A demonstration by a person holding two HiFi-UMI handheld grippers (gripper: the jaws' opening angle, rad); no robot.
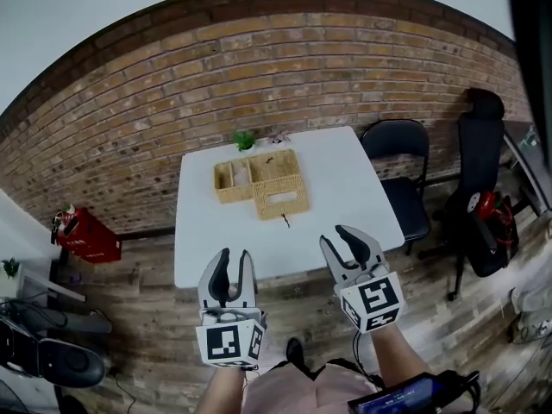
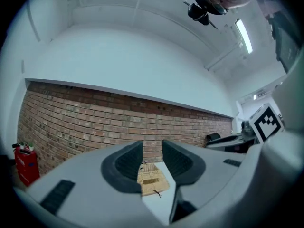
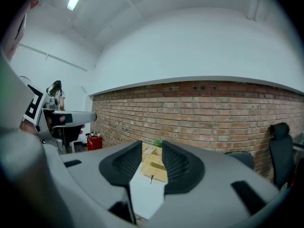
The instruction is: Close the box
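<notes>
In the head view, the woven box (image 1: 261, 182) is sitting toward the far side of the white surface (image 1: 345, 188), close to the brick wall (image 1: 172, 84), with a small green plant (image 1: 244, 139) just behind it. Its left part is showing open compartments beside a woven panel, so it looks to be not yet closed, though how the lid is lying is hard to make out at this range. The left tongs (image 1: 235, 259) and the right tongs (image 1: 343, 247) are hanging side by side over the near edge of the surface, well apart from the box, and both are pointing toward it.

In the left gripper view, the left tongs (image 2: 152, 158) are standing spread with nothing between the pads. The box (image 2: 152, 179) is appearing small through the gap, far off on the surface (image 2: 159, 201), so these tongs are touching nothing.

In the right gripper view, the right tongs (image 3: 152, 159) are likewise standing spread and empty. The box (image 3: 156, 166) is showing beyond the gap, with bare surface (image 3: 145, 189) lying between it and the pads.

Judging from this, the task is sitting at its very start: the approach is under way, and no contact is being made. The reach across the surface, taking hold of the lid, swinging it over and seating it are all left to do.
</notes>
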